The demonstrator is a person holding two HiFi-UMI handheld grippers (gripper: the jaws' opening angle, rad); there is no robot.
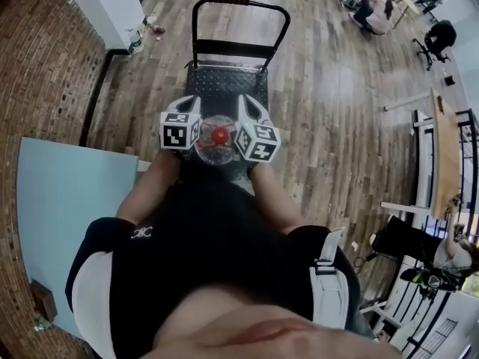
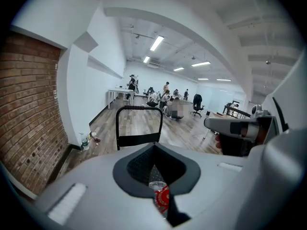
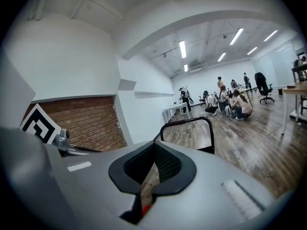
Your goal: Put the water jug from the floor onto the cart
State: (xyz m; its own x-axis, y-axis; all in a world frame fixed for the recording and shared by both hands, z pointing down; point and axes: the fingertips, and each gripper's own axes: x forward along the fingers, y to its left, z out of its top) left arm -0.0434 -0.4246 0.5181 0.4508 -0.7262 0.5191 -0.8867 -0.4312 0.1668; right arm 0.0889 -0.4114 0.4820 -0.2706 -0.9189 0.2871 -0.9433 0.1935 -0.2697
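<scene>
water jug: clear glossy plastic, probably | cart: black textured metal | floor: wood planks

Brown wood-plank floor spreads before me; red brick wall on my left, white ceiling strip lights far off, black office chair far right.

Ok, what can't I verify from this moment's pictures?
Water jug body: in the head view it is covered by the left gripper and right gripper; only its red cap and clear shoulder show.
Whether it rests on the cart: the contact is hidden beneath them.
Left gripper view: only a sliver of jug shows between the fingers; the right gripper view shows a red speck.
</scene>
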